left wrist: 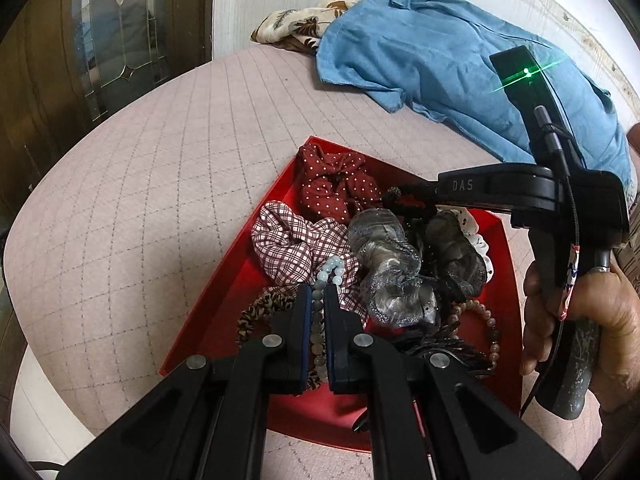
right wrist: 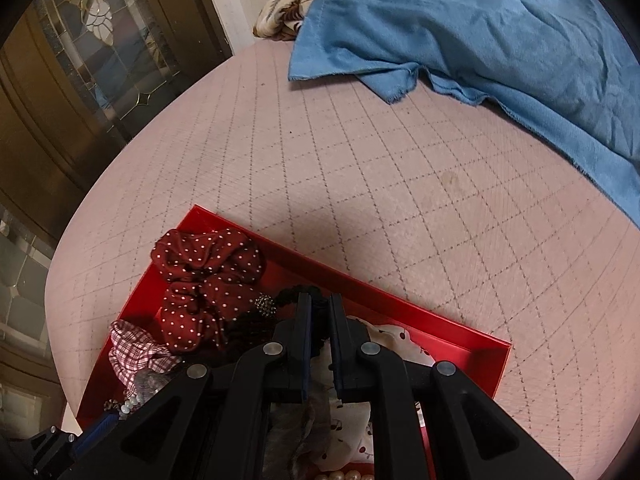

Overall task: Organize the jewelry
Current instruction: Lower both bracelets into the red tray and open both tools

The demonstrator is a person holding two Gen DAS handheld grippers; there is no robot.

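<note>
Where "DAS" shows (right gripper (left wrist: 416, 196)), black.

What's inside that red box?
The red box holds a polka-dot scrunchie, a plaid scrunchie, a grey scrunchie and a pale bead bracelet. Anything beneath them is hidden.

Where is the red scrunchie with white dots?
The polka-dot scrunchie lies in the far corner of the red box, just beyond the plaid scrunchie.

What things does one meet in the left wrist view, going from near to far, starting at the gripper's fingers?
left gripper shut on the bead bracelet → plaid scrunchie → red polka-dot scrunchie → far corner of the red tray → pink quilted cover → blue shirt.
</note>
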